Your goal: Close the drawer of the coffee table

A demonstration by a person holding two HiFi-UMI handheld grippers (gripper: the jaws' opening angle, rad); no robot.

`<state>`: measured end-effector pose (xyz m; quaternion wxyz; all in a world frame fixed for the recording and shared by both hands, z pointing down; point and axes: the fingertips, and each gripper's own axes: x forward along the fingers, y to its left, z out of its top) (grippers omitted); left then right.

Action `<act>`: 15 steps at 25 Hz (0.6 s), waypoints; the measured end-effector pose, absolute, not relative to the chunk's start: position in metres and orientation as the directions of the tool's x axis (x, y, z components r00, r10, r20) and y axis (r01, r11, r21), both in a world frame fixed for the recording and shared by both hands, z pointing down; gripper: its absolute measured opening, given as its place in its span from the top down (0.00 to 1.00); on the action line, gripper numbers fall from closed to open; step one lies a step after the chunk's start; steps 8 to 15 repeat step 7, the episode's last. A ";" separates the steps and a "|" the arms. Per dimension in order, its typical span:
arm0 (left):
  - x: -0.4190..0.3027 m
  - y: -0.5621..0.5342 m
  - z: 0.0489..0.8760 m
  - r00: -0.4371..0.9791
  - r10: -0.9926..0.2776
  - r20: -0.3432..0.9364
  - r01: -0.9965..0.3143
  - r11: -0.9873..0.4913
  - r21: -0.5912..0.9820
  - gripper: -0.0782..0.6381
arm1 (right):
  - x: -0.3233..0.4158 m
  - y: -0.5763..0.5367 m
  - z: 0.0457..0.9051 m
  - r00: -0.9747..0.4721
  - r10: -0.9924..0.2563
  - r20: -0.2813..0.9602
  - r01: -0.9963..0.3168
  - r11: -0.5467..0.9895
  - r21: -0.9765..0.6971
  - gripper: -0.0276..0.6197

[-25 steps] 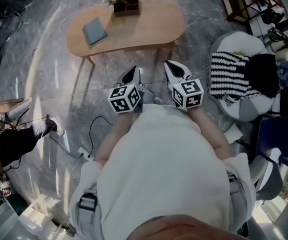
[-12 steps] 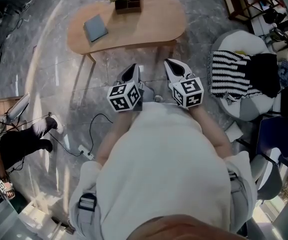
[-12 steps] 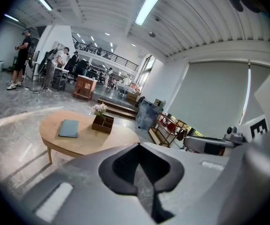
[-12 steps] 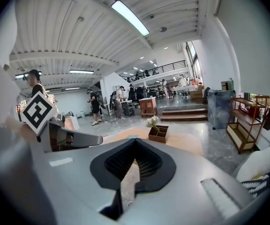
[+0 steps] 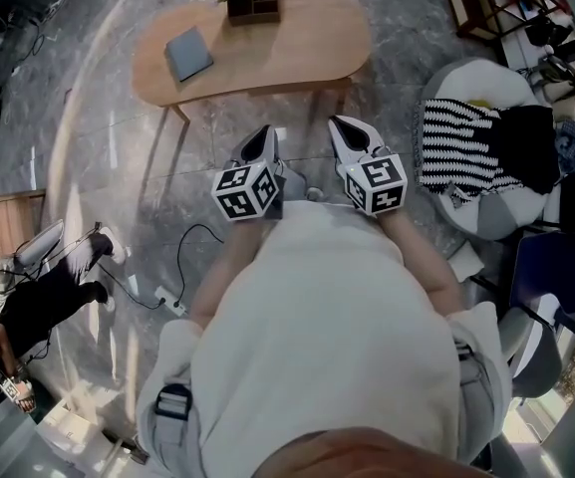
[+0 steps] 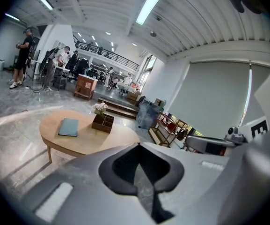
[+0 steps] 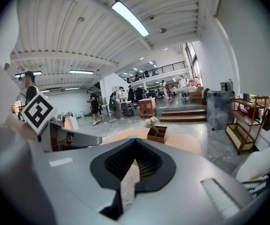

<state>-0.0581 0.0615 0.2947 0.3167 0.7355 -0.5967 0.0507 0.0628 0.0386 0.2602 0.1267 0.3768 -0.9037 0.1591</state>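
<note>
An oval wooden coffee table (image 5: 297, 53) stands on the grey marble floor ahead of me. On it lie a blue-grey book (image 5: 188, 54) and a dark compartment box (image 5: 254, 0) with pale flowers. No drawer front shows from this angle. My left gripper (image 5: 258, 140) and right gripper (image 5: 348, 128) are side by side, both shut and empty. They are short of the table's near edge and touch nothing. The left gripper view has the left gripper (image 6: 138, 146) closed, with the table (image 6: 81, 140) beyond it. The right gripper (image 7: 135, 141) hides most of the table (image 7: 184, 143).
A round pale seat (image 5: 481, 98) draped with a striped cloth (image 5: 461, 152) stands at the right, a dark blue chair (image 5: 556, 272) below it. A wooden rack (image 5: 481, 8) is at the back right. A cable and power strip (image 5: 172, 305) lie on the floor at the left, near a person (image 5: 28, 302).
Both grippers have kept their place, still shut. The person at the left edge has moved lower in the head view.
</note>
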 end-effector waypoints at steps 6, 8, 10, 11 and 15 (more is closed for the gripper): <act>-0.057 0.059 0.297 0.285 -0.845 0.453 -0.910 -0.090 0.405 0.89 | 0.065 0.037 0.261 -0.682 -0.646 0.343 -0.723 0.665 -0.185 0.96; -0.057 0.058 0.297 0.284 -0.846 0.452 -0.910 -0.089 0.405 0.89 | 0.065 0.036 0.262 -0.682 -0.647 0.342 -0.724 0.666 -0.183 0.96; -0.057 0.058 0.297 0.284 -0.846 0.452 -0.910 -0.089 0.405 0.89 | 0.065 0.036 0.262 -0.682 -0.647 0.342 -0.724 0.666 -0.183 0.96; -0.057 0.058 0.297 0.284 -0.846 0.452 -0.910 -0.089 0.405 0.89 | 0.065 0.036 0.262 -0.682 -0.647 0.342 -0.724 0.666 -0.183 0.96; -0.057 0.058 0.297 0.284 -0.846 0.452 -0.910 -0.089 0.405 0.89 | 0.065 0.036 0.262 -0.682 -0.647 0.342 -0.724 0.666 -0.183 0.96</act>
